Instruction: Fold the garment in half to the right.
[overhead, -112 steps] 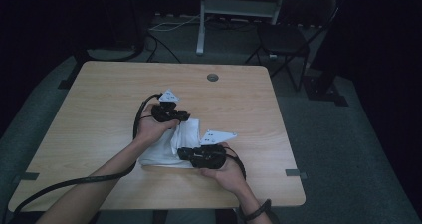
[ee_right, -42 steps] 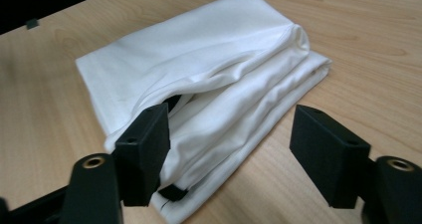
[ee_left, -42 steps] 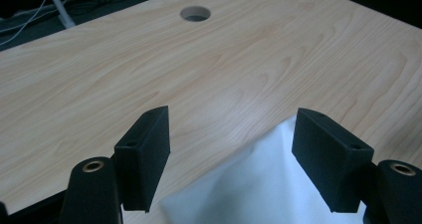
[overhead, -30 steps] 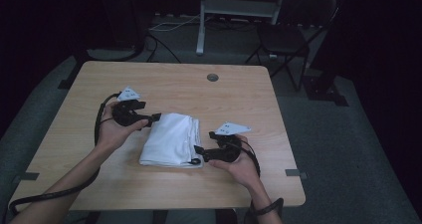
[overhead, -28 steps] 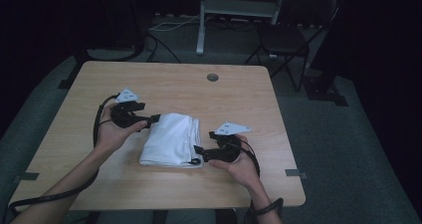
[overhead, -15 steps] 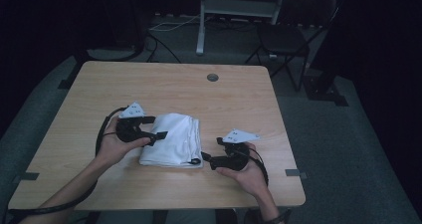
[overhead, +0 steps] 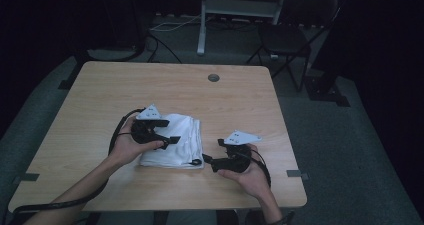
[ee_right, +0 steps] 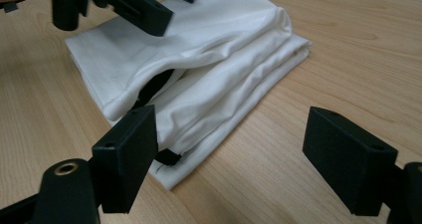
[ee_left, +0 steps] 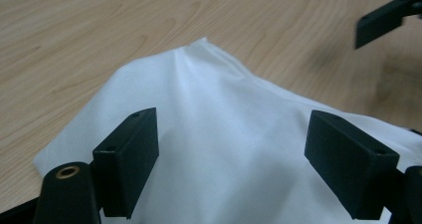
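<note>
From the high view I see a folded white cloth (overhead: pixel 175 142) lying on the wooden bench (overhead: pixel 100 95), on the near side of the small round grommet (overhead: pixel 213 78) set in the benchtop. My left claw (overhead: pixel 172 139) hangs over the cloth's left part, jaws spread wide with nothing between them. My right claw (overhead: pixel 206 159) sits just off the cloth's near right corner, also wide and empty.

The left gripper view gives me what the overhead cannot: the cloth (ee_left: pixel 224 149) runs smooth and unbroken beneath my left claw (ee_left: pixel 231 164), a soft ridge rising toward its far corner, with bare wood beyond it. The tip of the other claw pokes in at the upper right there.

The right gripper view tells me about the stack's edge. The cloth (ee_right: pixel 199 74) is several layers thick, its folds rounded on the side toward the camera, and a dark strap or tag (ee_right: pixel 166 157) peeks out between the layers at the near corner; I can't tell which it is. My right claw (ee_right: pixel 231 164) is open above bare wood beside that corner, its one jaw close to the fabric, whether touching I cannot tell.
</note>
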The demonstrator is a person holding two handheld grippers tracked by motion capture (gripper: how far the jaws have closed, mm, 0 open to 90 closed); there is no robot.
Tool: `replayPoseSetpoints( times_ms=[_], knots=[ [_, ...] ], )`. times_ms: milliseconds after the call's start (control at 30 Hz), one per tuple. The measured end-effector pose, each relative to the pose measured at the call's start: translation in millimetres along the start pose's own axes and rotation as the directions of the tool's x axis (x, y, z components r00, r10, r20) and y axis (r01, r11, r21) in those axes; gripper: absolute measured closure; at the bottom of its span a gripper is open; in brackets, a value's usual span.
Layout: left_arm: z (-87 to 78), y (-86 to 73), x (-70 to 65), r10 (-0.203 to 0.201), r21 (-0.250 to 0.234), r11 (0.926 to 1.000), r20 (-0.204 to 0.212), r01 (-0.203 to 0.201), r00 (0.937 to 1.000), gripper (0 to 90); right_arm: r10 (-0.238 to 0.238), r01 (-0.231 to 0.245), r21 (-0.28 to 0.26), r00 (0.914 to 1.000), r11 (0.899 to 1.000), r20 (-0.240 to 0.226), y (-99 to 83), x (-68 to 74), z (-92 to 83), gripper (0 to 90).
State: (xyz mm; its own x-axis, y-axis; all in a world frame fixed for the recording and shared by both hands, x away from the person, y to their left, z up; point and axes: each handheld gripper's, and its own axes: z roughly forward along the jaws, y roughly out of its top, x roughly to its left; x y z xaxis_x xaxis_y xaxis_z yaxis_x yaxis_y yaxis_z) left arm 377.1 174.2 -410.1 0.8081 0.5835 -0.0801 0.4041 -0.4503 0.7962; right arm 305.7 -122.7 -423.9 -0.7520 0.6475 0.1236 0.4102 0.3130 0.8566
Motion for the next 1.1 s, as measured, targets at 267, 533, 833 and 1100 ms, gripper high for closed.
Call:
replayPoseSetpoints(
  times_ms=[267,533,833,1100],
  knots=[
    [17.6,4.8,-1.1,-0.006,0.061,0.9981,0.041,0.004,0.9991,21.2,-0.005,0.005,0.004,1.0,1.0,-0.007,1.9,-0.6,-0.5,21.0],
    [22.0,6.8,-4.2,-0.003,0.071,0.9975,0.047,0.0,0.9989,21.1,0.009,-0.009,-0.008,0.9999,1.0,-0.013,17.1,-6.5,9.3,22.9],
    [31.7,6.9,-5.7,0.006,0.115,0.9932,0.045,-0.012,0.9989,21.2,0.008,-0.008,-0.01,0.9999,1.0,-0.015,26.5,-5.7,21.6,22.8],
    [17.3,17.3,-9.9,0.02,0.034,0.9992,0.047,-0.022,0.9987,21.1,0.003,-0.003,-0.016,0.9998,1.0,-0.017,25.6,-4.2,22.0,22.5]
  ],
)
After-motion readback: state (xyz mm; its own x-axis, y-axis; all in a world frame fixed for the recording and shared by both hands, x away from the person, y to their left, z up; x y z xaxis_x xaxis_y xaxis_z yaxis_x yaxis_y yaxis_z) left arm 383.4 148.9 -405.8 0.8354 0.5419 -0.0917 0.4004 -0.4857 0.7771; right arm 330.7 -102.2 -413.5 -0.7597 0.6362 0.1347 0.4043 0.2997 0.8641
